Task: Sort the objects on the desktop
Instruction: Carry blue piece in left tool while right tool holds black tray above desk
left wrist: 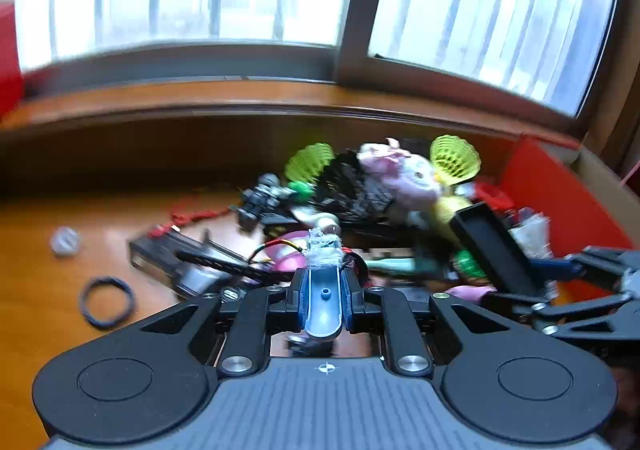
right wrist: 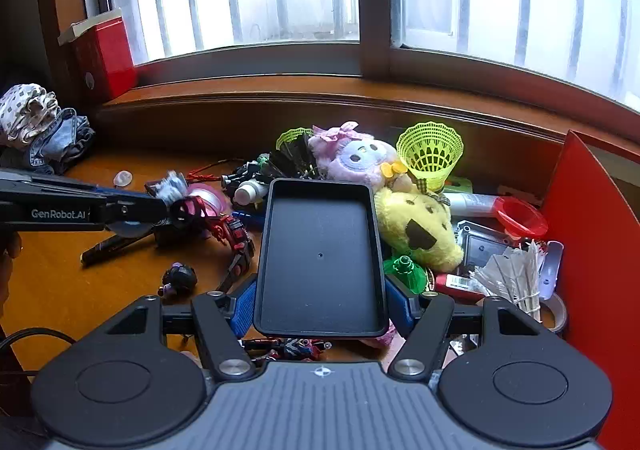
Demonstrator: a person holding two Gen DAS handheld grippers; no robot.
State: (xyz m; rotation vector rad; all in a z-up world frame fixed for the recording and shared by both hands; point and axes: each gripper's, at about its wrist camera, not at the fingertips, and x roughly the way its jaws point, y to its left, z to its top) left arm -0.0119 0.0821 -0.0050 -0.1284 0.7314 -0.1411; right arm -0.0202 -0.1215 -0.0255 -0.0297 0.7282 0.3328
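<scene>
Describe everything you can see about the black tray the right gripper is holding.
The black tray is a shallow rectangular dish with rounded corners and a raised rim, matte, plastic by the look of it. It is empty, with a small dot at the centre of its floor. The right gripper clamps it by its two long sides between blue finger pads, holding it above the clutter, its far end towards the plush toys. In the left wrist view it appears tilted, seen edge-on.
</scene>
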